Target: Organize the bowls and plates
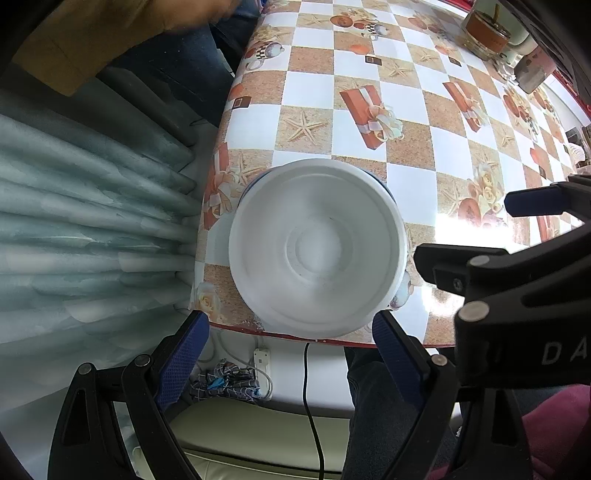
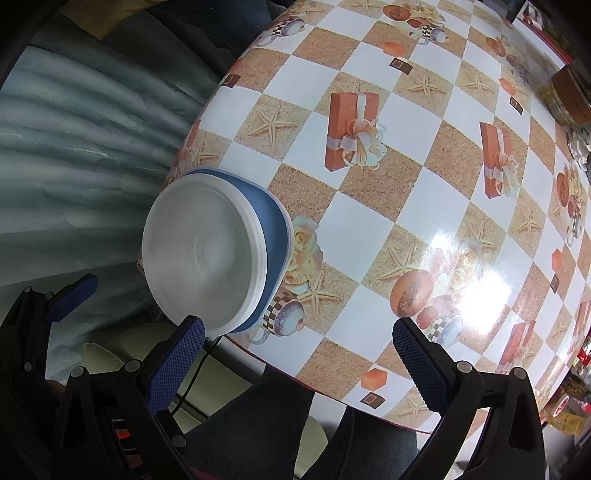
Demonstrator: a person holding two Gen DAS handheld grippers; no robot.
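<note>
A stack of white bowls (image 1: 316, 247) rests on blue plates (image 2: 273, 229) near the corner of the table (image 1: 369, 110), which is covered by a checked cloth. The same white bowls (image 2: 205, 251) show at the left of the right wrist view. My left gripper (image 1: 288, 350) hangs above the stack's near rim, open, with nothing between its blue pads (image 1: 183, 354). My right gripper (image 2: 299, 354) is open too, over the table edge right of the stack, its left pad (image 2: 177, 363) close to the bowl rim. The right gripper (image 1: 517, 229) also appears at the right of the left wrist view.
A glass jar with a brown band (image 1: 485, 33) and small items stand at the table's far side. A pale blue curtain (image 1: 85, 221) hangs left of the table. Below the edge are a power strip (image 1: 262, 360), a cable and a person's legs (image 2: 266, 424).
</note>
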